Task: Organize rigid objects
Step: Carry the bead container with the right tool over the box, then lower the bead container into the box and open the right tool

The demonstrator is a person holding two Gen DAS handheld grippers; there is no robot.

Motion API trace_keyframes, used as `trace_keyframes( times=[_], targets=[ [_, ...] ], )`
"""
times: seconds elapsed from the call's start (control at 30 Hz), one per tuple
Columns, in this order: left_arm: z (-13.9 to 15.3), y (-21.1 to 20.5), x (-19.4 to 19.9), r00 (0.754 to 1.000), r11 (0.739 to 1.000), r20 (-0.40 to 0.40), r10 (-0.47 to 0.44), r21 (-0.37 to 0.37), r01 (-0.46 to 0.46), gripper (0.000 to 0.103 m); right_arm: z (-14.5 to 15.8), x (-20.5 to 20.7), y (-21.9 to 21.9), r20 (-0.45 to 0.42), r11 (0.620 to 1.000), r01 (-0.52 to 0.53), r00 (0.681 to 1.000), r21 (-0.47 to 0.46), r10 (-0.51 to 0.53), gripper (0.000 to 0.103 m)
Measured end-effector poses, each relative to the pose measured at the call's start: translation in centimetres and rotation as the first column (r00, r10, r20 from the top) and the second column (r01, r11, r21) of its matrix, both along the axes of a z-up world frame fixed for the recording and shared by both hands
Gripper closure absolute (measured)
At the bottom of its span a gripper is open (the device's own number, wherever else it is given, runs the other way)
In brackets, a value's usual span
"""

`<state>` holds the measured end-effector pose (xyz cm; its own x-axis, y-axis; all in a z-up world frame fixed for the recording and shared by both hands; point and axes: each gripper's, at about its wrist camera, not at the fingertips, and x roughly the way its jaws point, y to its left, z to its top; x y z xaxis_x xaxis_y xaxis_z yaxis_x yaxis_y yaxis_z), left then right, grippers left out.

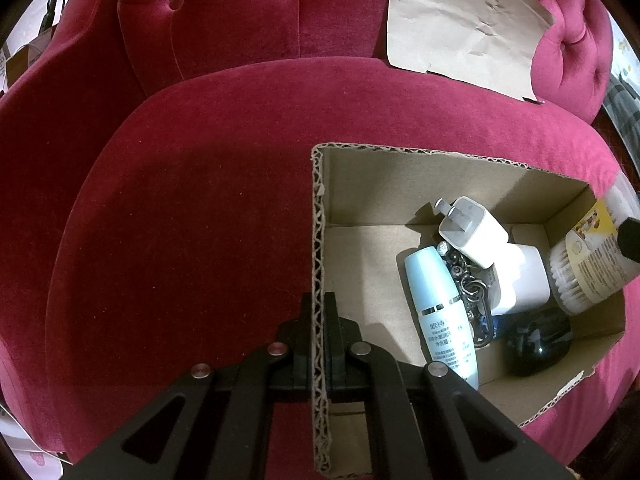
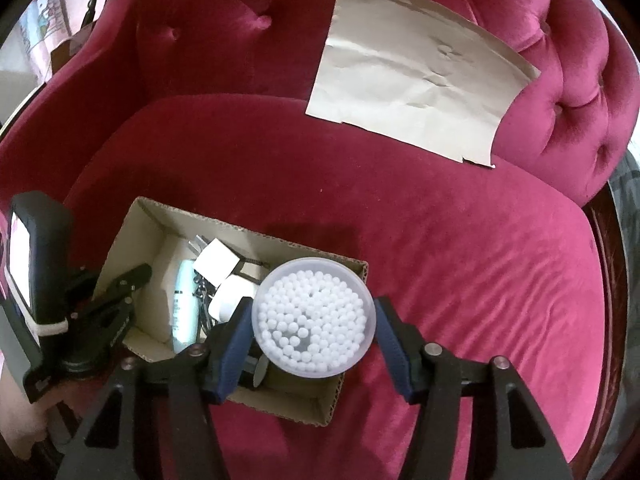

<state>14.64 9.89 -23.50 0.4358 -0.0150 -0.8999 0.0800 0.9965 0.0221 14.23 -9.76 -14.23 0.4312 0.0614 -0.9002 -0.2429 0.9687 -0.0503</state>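
Left gripper (image 1: 318,320): fingers clamped shut on the left wall of the cardboard box (image 1: 319,240), lower centre of the left wrist view; it steadies the box on the red sofa cushion (image 1: 200,200).
Box contents: pale blue bottle (image 1: 440,312), white charger plug (image 1: 472,232), keyring chain (image 1: 468,280), dark round object (image 1: 538,340), all at lower right.
Right gripper (image 2: 315,326): blue pads either side of the cotton swab tub (image 2: 315,316), lower centre of the right wrist view, above the box's right corner; firm contact cannot be told.
Risk: the tub looks open-topped and overhangs the box rim; a loose or tilted hold could likely tip it, spilling swabs onto the cushion.
Risk, box: thin wall may buckle under the clamp.
Writing: Chinese characters on the bottle, too small to read; tub label (image 1: 592,248) yellow, illegible.
Far right: brown paper sheet (image 2: 416,96), upper right.
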Motion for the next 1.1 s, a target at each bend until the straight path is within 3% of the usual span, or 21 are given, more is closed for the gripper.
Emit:
trace_keyframes(
  times=[0.37, 0.57, 0.9, 0.97, 1.0, 1.03, 1.1],
  targets=[
    [0.0, 0.0, 0.0, 1.000, 1.000, 0.000, 0.000, 0.000, 0.000, 0.100, -0.4, 0.2, 1.8, -0.053, 0.987, -0.098, 0.994, -0.127, 0.092, 0.040],
    [0.0, 0.0, 0.0, 1.000, 1.000, 0.001, 0.000, -0.001, 0.000, 0.100, -2.3, 0.9, 2.3, -0.090, 0.984, -0.103, 0.992, -0.147, 0.090, 0.040],
    [0.1, 0.0, 0.0, 1.000, 1.000, 0.002, 0.000, 0.000, 0.000, 0.100, -2.2, 1.1, 1.9, -0.072, 0.988, -0.088, 0.994, -0.127, 0.079, 0.040],
    [0.1, 0.0, 0.0, 1.000, 1.000, 0.002, 0.000, 0.000, 0.000, 0.100, -1.9, 1.0, 1.8, -0.057, 0.989, -0.085, 0.995, -0.117, 0.079, 0.030],
    [0.1, 0.0, 0.0, 1.000, 1.000, 0.002, -0.001, 0.001, 0.001, 0.100, -1.7, 1.0, 1.8, -0.046, 0.990, -0.079, 0.996, -0.114, 0.074, 0.011],
    [0.1, 0.0, 0.0, 1.000, 1.000, 0.003, 0.000, 0.001, 0.000, 0.100, -1.4, 0.9, 1.6, -0.031, 0.992, -0.072, 0.997, -0.108, 0.069, 0.000],
    [0.1, 0.0, 0.0, 1.000, 1.000, 0.003, 0.000, 0.000, 0.000, 0.100, -1.0, 0.9, 1.4, -0.017, 0.992, -0.061, 0.998, -0.109, 0.059, 0.000]
  ],
)
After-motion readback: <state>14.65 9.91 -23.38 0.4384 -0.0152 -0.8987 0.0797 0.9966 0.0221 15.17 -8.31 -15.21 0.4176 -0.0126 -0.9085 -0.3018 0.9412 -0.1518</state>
